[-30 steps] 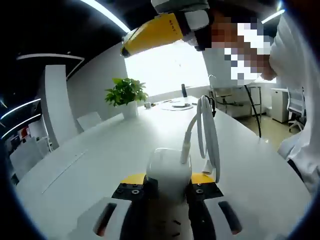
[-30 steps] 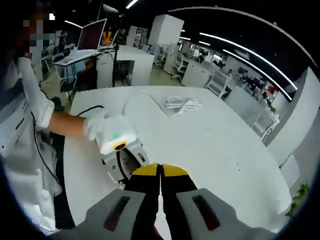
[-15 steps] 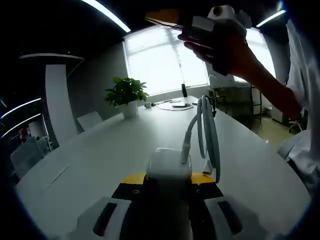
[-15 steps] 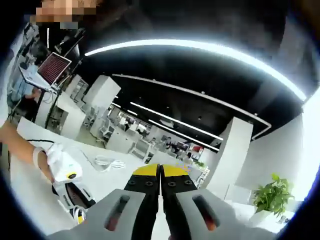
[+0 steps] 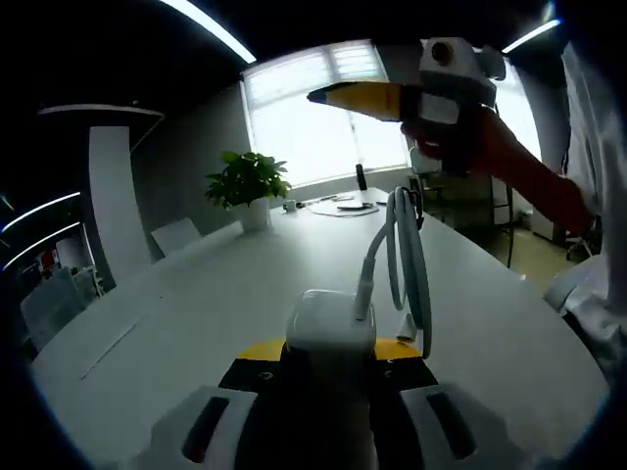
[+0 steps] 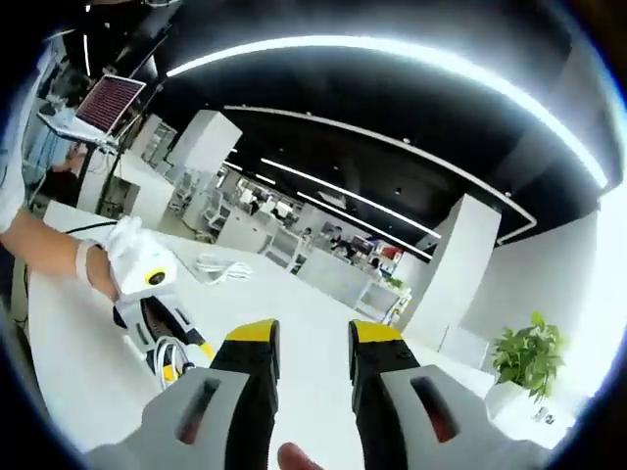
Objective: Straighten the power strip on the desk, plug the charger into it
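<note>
Left tongs (image 5: 328,357) clamped on the white charger (image 5: 331,323), cable (image 5: 407,259) looped above, held low over the counter (image 5: 196,294), likely for plugging. Right tongs (image 6: 312,348) apart, raised, empty.

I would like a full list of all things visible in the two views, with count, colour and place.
charger: one, white, clamped between the left hand-held gripper's jaws
charger cable: one, white, looped, rising from the charger
desk: one, white, long, under both grippers
coiled cable: one, white, far on the desk
potted plant: one, green, at the desk's far end
laptop: one, reddish screen, background
left hand-held gripper: yellow-tipped, shut on charger
right hand-held gripper: yellow-tipped, open, raised
</note>
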`<move>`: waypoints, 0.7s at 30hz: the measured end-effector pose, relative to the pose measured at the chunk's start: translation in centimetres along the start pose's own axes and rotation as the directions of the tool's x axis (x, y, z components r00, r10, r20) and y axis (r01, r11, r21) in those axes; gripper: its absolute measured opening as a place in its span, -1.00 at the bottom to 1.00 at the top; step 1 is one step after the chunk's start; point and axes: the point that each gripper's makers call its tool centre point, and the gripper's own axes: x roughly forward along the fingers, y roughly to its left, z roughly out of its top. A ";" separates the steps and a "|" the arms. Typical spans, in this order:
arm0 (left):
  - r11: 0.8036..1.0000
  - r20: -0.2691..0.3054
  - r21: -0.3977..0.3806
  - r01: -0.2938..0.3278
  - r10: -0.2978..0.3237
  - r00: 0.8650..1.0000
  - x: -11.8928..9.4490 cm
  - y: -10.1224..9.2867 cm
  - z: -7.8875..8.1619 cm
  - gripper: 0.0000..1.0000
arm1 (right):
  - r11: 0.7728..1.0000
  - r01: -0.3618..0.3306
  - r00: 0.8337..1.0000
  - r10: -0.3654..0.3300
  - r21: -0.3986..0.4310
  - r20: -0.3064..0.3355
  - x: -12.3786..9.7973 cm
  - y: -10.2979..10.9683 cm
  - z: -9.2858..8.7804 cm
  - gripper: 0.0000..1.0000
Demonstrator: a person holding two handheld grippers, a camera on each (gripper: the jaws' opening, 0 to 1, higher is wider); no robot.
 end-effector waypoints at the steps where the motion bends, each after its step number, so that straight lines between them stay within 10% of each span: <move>1: 1.000 0.000 0.000 0.000 0.000 1.000 0.0 0.0 0.0 -0.36 | 0.999 -0.024 1.000 0.024 0.045 -0.020 -0.3 0.4 -0.5 -0.42; 6: 1.000 -0.001 -0.002 0.001 -0.001 1.000 0.0 -0.1 0.0 -0.36 | 0.950 -0.179 0.971 0.212 0.255 -0.107 -1.4 3.3 -3.3 -0.29; 21: 1.000 -0.005 0.000 -0.001 0.001 1.000 0.1 0.3 0.0 -0.36 | 0.907 -0.305 0.858 0.394 0.291 -0.328 -5.6 7.6 -5.8 0.03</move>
